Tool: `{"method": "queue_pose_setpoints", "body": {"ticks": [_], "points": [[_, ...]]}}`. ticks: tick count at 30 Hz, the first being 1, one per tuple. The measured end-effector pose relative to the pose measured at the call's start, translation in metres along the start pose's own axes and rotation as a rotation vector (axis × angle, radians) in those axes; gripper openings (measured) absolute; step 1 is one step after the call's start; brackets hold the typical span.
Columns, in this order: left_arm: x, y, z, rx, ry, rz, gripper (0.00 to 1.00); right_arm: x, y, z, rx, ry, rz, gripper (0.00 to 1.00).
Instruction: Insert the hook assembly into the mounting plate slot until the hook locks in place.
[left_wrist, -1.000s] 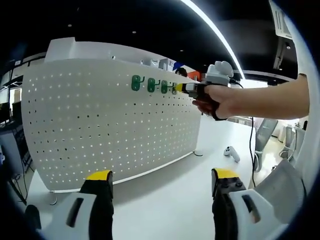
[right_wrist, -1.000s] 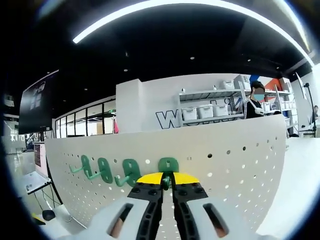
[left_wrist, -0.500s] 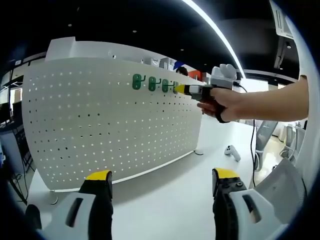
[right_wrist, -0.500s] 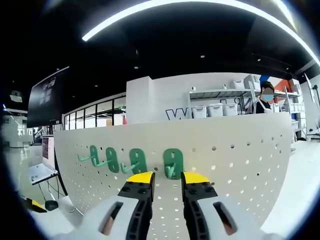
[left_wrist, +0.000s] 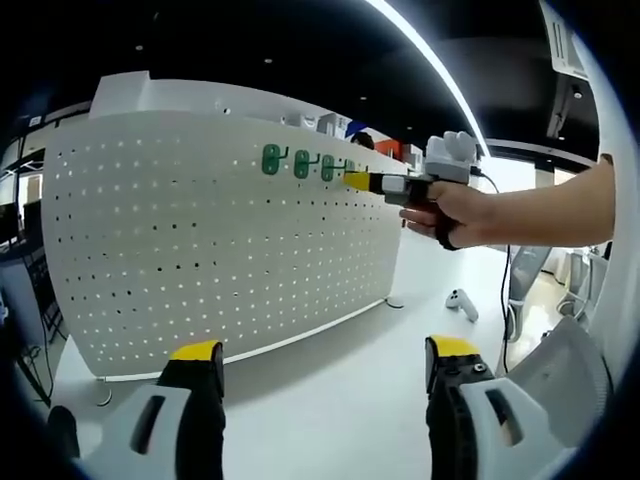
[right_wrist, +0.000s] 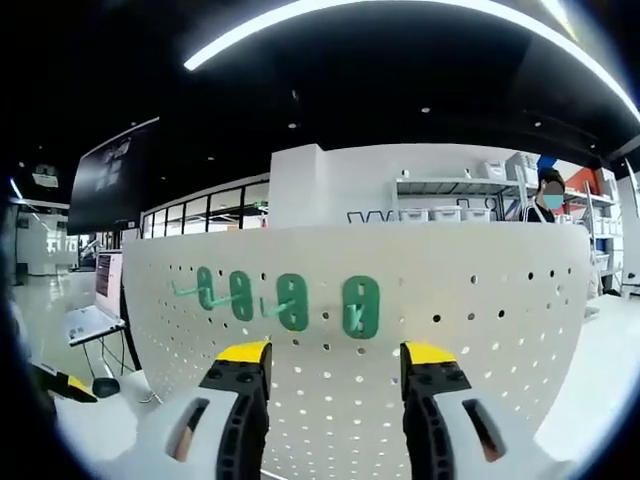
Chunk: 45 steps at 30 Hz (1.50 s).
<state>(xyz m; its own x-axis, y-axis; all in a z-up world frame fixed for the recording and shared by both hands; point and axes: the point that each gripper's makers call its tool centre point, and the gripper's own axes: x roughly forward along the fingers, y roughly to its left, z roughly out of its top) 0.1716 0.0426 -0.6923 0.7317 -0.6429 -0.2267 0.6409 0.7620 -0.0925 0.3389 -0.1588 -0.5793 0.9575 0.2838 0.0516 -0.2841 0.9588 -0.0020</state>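
A white pegboard mounting plate (left_wrist: 200, 240) stands upright on the table. Several green hooks sit in a row near its top edge (left_wrist: 300, 165). In the right gripper view the rightmost green hook (right_wrist: 360, 306) hangs in the pegboard (right_wrist: 480, 340) just ahead of my right gripper (right_wrist: 336, 355), whose jaws stand open and apart from it. From the left gripper view, a hand holds that right gripper (left_wrist: 356, 181) with its yellow tips close to the end of the hook row. My left gripper (left_wrist: 325, 355) is open low over the table, holding nothing.
The white table (left_wrist: 340, 400) runs in front of the board. A small white device (left_wrist: 460, 303) lies on it to the right. A laptop (right_wrist: 85, 322) sits left of the board. Shelves with bins and a person (right_wrist: 552, 195) are behind.
My right gripper opened and let go of the rightmost green hook, which stays on the board. The gripper drew back a little. The left gripper has hardly moved.
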Motion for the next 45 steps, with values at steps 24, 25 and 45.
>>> {"method": "queue_pose_setpoints", "body": {"ticks": [24, 25, 45], "points": [[0.001, 0.004, 0.004, 0.017, -0.008, 0.007, 0.86, -0.009, 0.020, 0.002, 0.024, -0.018, 0.081, 0.72], [0.001, 0.004, 0.005, 0.018, -0.009, 0.008, 0.86, -0.010, 0.022, 0.002, 0.022, -0.016, 0.091, 0.73], [0.004, 0.003, 0.017, 0.065, -0.034, 0.001, 0.88, -0.044, 0.028, -0.006, 0.021, -0.014, 0.166, 0.77]]}}
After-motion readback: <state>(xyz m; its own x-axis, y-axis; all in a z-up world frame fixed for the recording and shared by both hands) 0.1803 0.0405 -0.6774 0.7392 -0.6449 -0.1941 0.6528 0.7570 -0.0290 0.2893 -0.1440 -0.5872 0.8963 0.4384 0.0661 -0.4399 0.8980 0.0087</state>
